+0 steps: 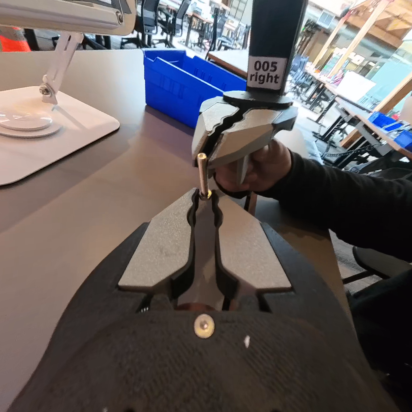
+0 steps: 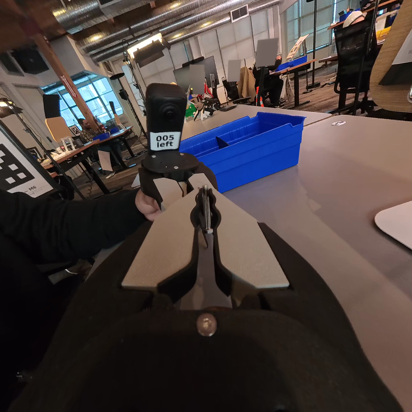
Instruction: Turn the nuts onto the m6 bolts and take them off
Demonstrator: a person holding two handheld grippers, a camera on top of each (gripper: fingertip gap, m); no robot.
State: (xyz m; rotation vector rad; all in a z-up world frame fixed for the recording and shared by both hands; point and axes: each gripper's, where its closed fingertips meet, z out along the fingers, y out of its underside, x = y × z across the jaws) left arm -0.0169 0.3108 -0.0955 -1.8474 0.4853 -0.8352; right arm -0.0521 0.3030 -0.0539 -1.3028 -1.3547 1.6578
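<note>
Silver threaded M6 bolt [image 1: 202, 172], near upright above the grey table, shaft bare along most of its length. Its upper end sits between the right gripper's [image 1: 206, 160] closed fingertips; in the right wrist view the bolt [image 2: 206, 209] runs along the gap between those fingers. Small nut [image 1: 204, 196], partly hidden, sits at the bolt's lower end, pinched in the left gripper's [image 1: 204, 194] fingertips; nut colour and thread engagement unclear.

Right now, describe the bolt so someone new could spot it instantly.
Over the grey table, before the blue bin, the left tool and right tool nearly meet. The bolt is the thin silver threaded rod upright between their tips, shinier and slimmer than either tool.
</note>
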